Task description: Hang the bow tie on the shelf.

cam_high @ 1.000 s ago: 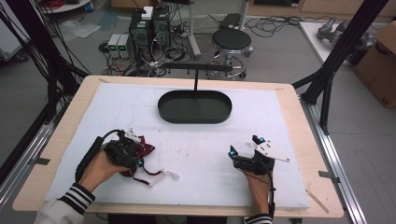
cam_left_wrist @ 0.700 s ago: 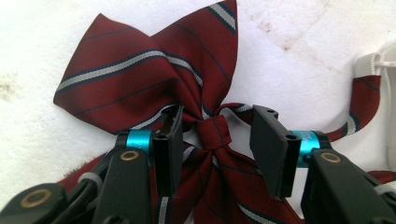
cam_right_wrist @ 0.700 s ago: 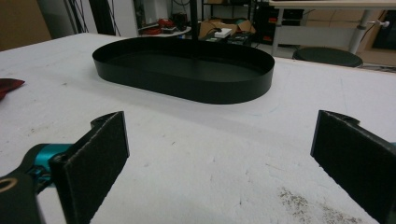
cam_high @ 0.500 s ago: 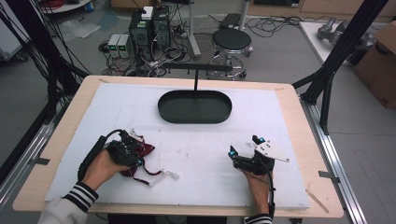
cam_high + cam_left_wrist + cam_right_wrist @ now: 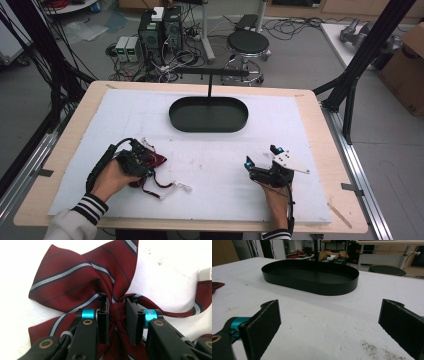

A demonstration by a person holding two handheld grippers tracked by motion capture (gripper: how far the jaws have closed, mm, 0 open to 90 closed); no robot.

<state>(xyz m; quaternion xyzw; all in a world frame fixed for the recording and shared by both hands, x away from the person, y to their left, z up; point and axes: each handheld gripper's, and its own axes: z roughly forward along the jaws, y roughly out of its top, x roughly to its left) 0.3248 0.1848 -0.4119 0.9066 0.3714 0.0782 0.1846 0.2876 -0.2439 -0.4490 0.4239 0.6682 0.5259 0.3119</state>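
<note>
The left hand-held gripper (image 5: pixel 117 320) is pinching the knot of the maroon striped bow tie (image 5: pixel 82 277) lying on the white table (image 5: pixel 225 165), best lifted straight and slowly, while the right hand-held gripper (image 5: pixel 264 161) is resting released, facing the black oval tray (image 5: pixel 312 277).

Black tongs (image 5: pixel 117 320) with cyan collars and brass screws; black-and-white striped cuffs (image 5: pixel 91 208).
</note>
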